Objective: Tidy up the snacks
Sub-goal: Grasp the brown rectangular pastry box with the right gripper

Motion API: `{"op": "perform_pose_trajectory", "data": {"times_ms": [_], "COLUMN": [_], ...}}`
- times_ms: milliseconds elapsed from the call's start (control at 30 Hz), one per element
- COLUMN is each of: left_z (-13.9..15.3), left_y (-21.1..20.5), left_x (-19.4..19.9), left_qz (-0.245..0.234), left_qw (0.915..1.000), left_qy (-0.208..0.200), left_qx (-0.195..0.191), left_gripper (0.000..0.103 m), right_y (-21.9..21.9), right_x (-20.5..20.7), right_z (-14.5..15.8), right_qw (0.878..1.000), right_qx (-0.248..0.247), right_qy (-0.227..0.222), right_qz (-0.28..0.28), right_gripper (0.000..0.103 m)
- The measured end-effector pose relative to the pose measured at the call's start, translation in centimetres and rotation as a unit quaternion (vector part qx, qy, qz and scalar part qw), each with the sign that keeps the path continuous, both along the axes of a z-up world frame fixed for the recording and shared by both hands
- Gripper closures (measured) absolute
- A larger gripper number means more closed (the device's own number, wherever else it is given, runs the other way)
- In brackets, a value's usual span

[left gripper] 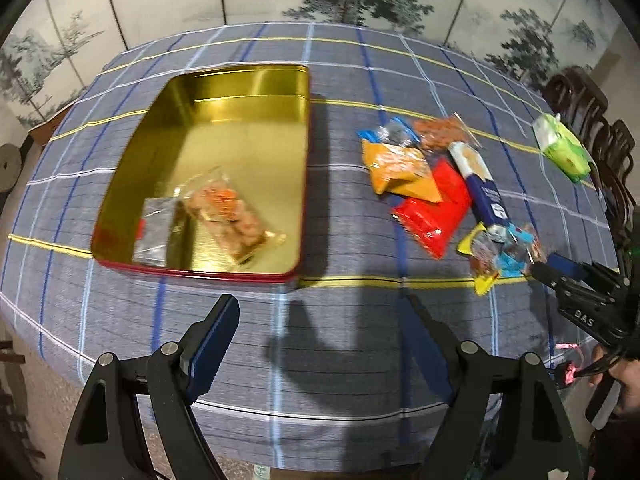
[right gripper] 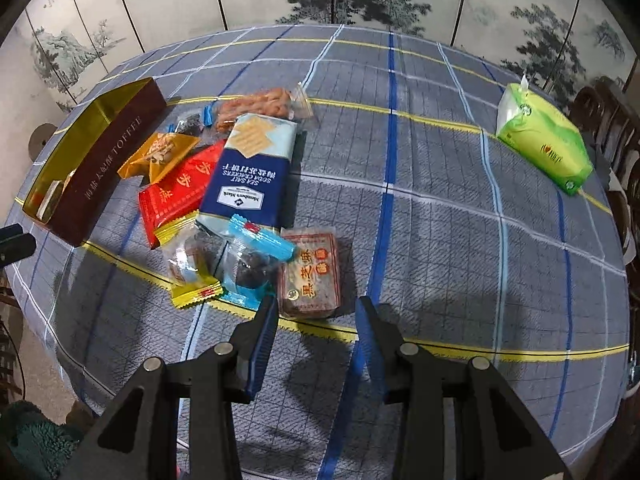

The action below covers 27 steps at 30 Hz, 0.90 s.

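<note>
Left gripper (left gripper: 324, 344) spread wide, empty, above near tabletop edge. Right gripper (right gripper: 318, 336) partly parted, pinching nothing, just short of brown clear-wrapped sesame cake (right gripper: 310, 274). Gold-lined red rectangular tin (left gripper: 244, 84) toward left edge, holding two clear packets (left gripper: 230, 216).

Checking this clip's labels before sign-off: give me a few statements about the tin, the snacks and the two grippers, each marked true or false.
1. The gold-lined rectangular metal tin already holds two snack packets. True.
2. The left gripper grips a packet. False: its jaws are open and empty.
3. The green tissue pack lies apart from the snack pile. True.
4. The blue soda cracker pack is inside the tin. False: it lies on the checked tablecloth.
5. The right gripper holds nothing. True.
</note>
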<state>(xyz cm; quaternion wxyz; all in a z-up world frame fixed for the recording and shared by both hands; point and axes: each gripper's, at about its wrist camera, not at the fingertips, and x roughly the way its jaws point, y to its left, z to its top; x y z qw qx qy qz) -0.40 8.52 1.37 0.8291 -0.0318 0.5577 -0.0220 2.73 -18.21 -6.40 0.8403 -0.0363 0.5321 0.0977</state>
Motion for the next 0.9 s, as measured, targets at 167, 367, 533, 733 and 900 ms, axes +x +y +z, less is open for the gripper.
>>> {"op": "perform_pose_trajectory", "data": {"times_ms": [167,367,533,733,900], "left_z": [-0.5,-0.9,-1.3,-1.5,-1.8], "left_y": [-1.6,-3.0,-4.3,-5.9,-7.1], "left_x": [0.3,0.7,1.0,1.1,1.3], "left_qz": [-0.011,-0.018,-0.026,-0.040,-0.044], "left_qw": [0.9999,0.9997,0.9992,0.9983,0.9977], "left_qy": [0.009,0.016,0.026,0.034,0.041], "left_qx": [0.004,-0.007,-0.015,-0.027,-0.032], "left_gripper": [0.023,0.023,0.024,0.024,0.024], "right_y": [0.3,0.5,0.4,-1.5,-3.6], "right_x": [0.4,1.3,1.2,1.2,2.6], "right_z": [-0.5,-1.5,-1.4,-1.6,-1.7], "right_qw": [1.000,1.000,1.000,0.999,0.998], "right_qx": [0.002,0.001,0.006,0.003,-0.003], "right_qy": [-0.001,-0.006,-0.019,-0.032,-0.048], "right_qz": [0.006,0.009,0.014,-0.003,-0.029], "right_gripper": [0.062,0.062,0.072,0.072,0.072]}}
